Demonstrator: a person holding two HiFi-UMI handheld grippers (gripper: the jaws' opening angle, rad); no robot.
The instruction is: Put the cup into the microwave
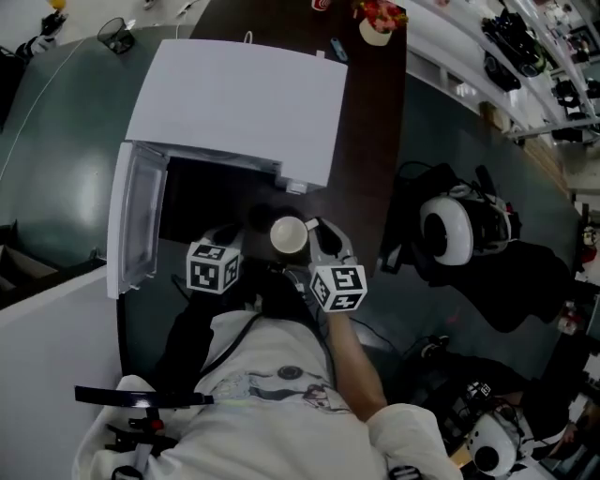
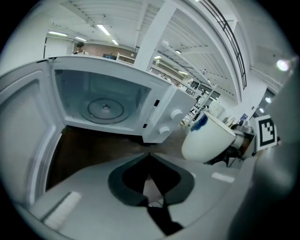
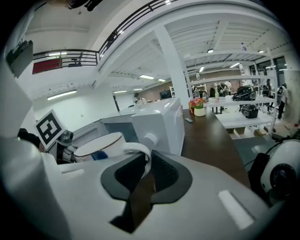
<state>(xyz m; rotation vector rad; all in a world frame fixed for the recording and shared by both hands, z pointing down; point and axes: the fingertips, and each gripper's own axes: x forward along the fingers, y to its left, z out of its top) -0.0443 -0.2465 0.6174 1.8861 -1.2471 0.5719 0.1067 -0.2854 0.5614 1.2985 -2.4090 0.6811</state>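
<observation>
A white cup (image 1: 289, 235) with a blue mark hangs in front of the white microwave (image 1: 239, 103), just right of its open cavity. My right gripper (image 1: 316, 234) is shut on the cup's handle. In the right gripper view the handle (image 3: 140, 153) sits between the jaws, with the cup (image 3: 98, 147) to their left. The microwave's door (image 1: 131, 220) is swung open to the left. In the left gripper view the cavity and its glass turntable (image 2: 105, 108) lie ahead, with the cup (image 2: 208, 138) at the right. My left gripper (image 1: 232, 236) is beside the cup, shut and holding nothing.
The microwave stands on a dark brown table (image 1: 375, 141). A flower pot (image 1: 377, 28) and a small flat item (image 1: 337, 49) are at the table's far end. A white helmet-like object (image 1: 448, 230) on dark bags lies on the floor to the right.
</observation>
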